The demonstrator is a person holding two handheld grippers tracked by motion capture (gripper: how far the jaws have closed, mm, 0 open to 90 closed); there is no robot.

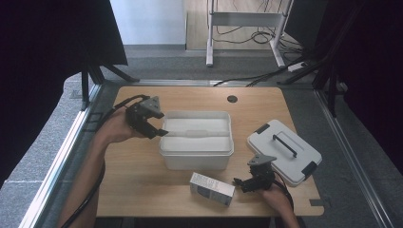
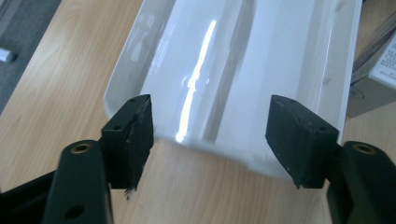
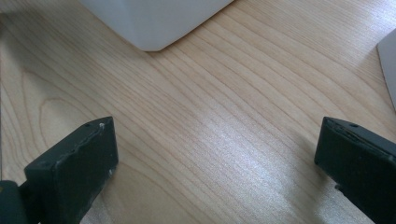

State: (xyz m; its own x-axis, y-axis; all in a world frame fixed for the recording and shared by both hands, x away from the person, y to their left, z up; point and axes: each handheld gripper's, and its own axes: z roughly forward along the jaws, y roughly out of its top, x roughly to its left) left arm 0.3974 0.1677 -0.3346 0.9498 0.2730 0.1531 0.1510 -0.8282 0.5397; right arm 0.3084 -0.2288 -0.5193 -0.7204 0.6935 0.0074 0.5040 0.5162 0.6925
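Wooden table (image 1: 142, 166), pale grain, matte. White glossy plastic bin (image 1: 196, 140), rectangular, open, just ahead of left claw (image 1: 153, 124), jaws spread. Grey lid (image 1: 284, 151) right of right claw (image 1: 243, 183), jaws spread. Small carton (image 1: 212, 188) lies left of it.

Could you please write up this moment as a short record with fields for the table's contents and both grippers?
surface: wooden table
bin: white open bin, centre
lid: white lid with black handle, flat on the table right of the bin
box: small carton lying in front of the bin
left gripper: open, at the bin's left end
right gripper: open, beside the carton
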